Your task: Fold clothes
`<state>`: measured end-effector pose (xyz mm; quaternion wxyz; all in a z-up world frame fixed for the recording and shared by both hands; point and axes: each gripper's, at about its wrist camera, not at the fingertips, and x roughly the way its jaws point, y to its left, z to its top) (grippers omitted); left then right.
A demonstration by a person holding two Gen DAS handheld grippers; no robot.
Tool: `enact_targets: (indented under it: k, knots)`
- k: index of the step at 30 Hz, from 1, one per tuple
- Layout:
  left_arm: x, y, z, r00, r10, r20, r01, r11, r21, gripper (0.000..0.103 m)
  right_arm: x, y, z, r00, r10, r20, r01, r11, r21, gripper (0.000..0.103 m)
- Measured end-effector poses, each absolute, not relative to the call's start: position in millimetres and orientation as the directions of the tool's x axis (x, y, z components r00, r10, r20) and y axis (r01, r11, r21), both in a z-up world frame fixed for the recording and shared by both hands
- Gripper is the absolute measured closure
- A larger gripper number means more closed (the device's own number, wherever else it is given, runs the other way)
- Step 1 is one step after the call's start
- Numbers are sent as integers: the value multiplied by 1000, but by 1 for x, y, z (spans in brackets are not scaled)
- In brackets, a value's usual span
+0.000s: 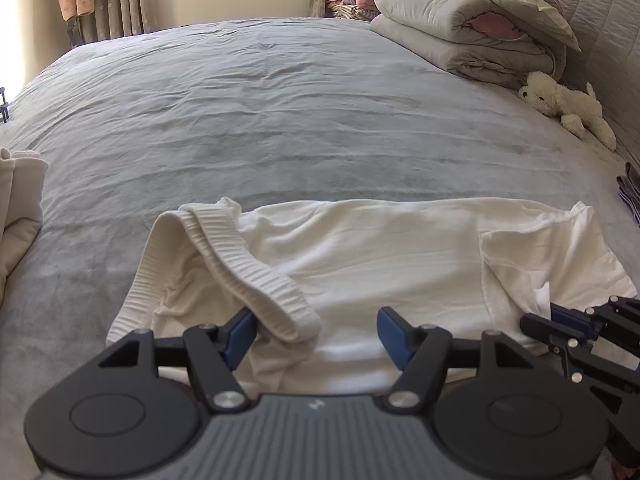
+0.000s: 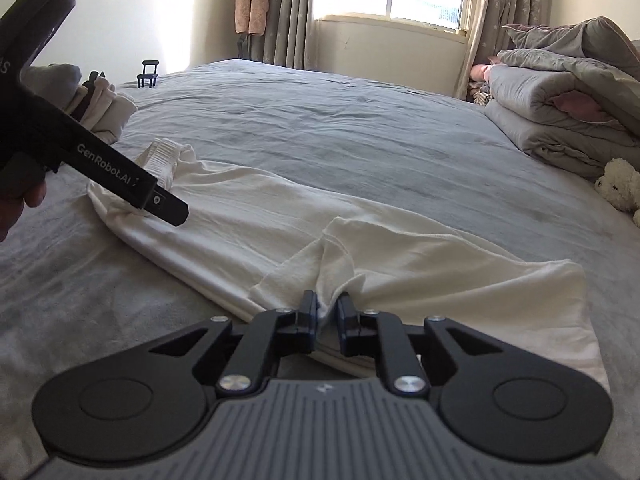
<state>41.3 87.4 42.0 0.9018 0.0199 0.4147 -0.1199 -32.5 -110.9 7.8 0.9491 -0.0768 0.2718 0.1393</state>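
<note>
A white shirt (image 1: pixel 380 248) lies crumpled across the near part of the grey bed (image 1: pixel 260 112), its ribbed band (image 1: pixel 240 264) looped up at the left end. My left gripper (image 1: pixel 318 334) stands open over that end, with the ribbed band lying between its blue pads (image 1: pixel 240 334). At the shirt's other end (image 2: pixel 440 280), my right gripper (image 2: pixel 327 310) has its jaws a narrow gap apart. A raised pinch of white cloth (image 2: pixel 326 312) sits in that gap. From the left wrist view, the right gripper (image 1: pixel 548 320) shows at the right edge.
Folded grey duvets (image 1: pixel 472 28) and a white plush toy (image 1: pixel 568 104) sit at the bed's far right. A pile of pale clothes (image 2: pixel 104 108) lies at the left edge, with a small black stand (image 2: pixel 148 74) behind it. Dark cloth (image 1: pixel 630 196) lies at the right edge.
</note>
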Motion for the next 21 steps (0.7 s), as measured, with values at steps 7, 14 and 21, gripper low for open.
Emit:
enact_targets:
  k: [7,14,21]
  knots:
    - [41,92,46,631,-213,-746,225,970,-86,35,-31,-124,24,777,354,-520,-328,933,145,54]
    - [45,102,51,632,-226,-741,203,971,-123,35,-9,-123,33,762,332,-556,-274,943,188,54]
    - [49,114,55,631,-225,-743,172,974,-149,35,36,-91,21,671,198,-714,-211,975,72,54]
